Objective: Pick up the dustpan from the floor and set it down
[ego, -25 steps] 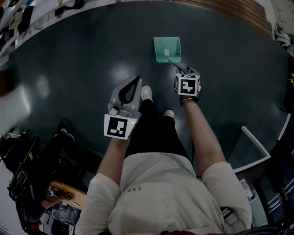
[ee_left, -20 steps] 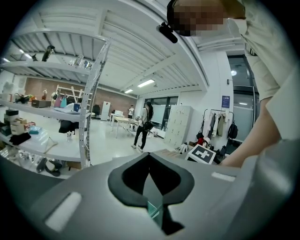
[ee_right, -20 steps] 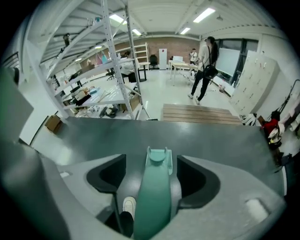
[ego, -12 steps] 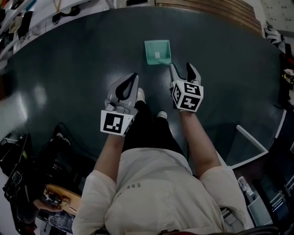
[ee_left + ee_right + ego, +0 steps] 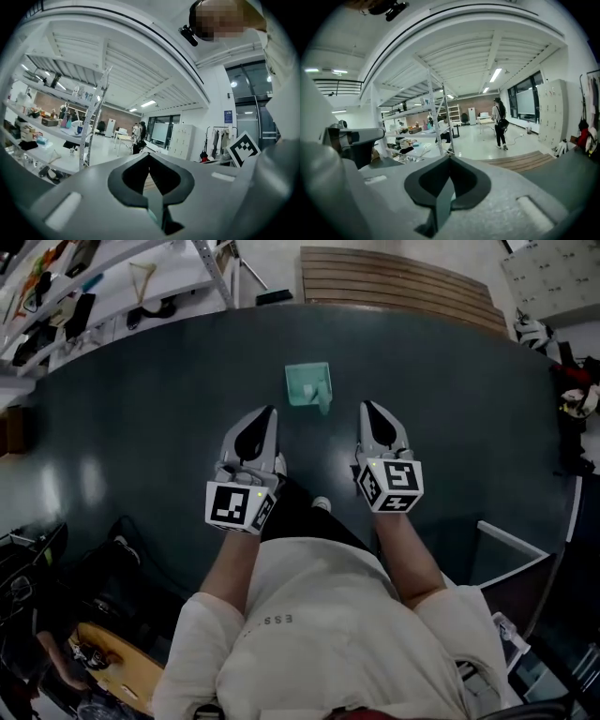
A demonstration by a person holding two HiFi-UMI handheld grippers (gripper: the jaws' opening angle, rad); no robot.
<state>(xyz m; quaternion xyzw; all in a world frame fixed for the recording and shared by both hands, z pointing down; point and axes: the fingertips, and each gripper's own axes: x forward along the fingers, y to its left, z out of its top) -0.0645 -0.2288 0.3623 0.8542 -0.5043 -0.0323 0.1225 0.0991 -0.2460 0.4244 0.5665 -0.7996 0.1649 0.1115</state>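
Left gripper (image 5: 267,416) & right gripper (image 5: 367,411) jaws both closed, empty; dustpan (image 5: 308,385) on floor (image 5: 141,427) prob light, stiff plastic, grab its handle imo.

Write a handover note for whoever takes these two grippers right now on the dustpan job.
Left gripper: shut, empty.
Right gripper: shut, empty.
Dustpan: on the dark floor ahead of both grippers, touched by neither.
Done: the right gripper was at its handle a second ago and has let go; set-down looks finished.
Left: probably nothing.
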